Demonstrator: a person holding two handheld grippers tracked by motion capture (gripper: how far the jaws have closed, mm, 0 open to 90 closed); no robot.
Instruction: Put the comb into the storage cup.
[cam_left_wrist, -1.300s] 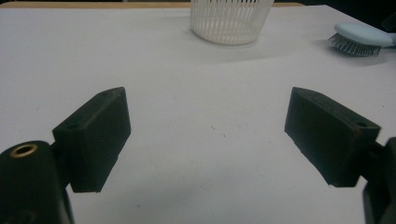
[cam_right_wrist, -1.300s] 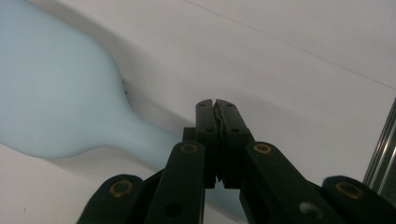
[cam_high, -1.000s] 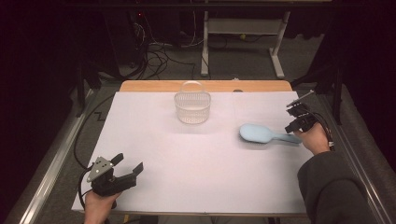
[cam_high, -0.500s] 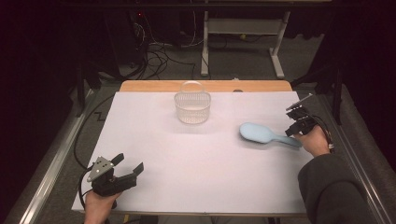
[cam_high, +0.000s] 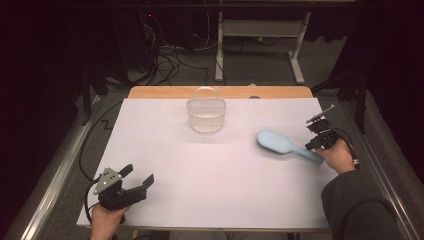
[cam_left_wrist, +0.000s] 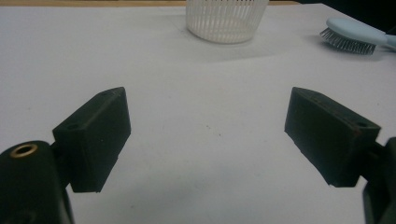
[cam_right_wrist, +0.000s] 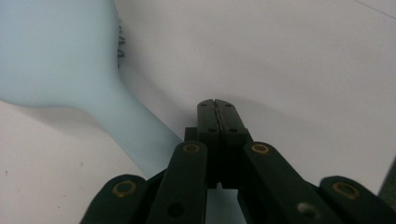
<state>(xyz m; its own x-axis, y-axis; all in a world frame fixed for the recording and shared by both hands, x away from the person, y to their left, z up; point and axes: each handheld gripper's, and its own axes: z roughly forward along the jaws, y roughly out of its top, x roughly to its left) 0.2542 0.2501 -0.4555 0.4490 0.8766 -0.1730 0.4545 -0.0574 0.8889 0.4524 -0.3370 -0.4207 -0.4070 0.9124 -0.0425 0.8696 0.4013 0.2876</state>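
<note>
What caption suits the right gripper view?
Right gripper, jaws shut, beside the pale blue hairbrush handle on the white table.

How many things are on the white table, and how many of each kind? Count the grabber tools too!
Light blue hairbrush: 1
White slatted basket: 1
Black grippers: 2, the left gripper and the right gripper
Total: 4

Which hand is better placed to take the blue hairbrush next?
Right: its tongs sit shut at the hairbrush handle. The left tongs stand open, far off at the near left corner.
</note>
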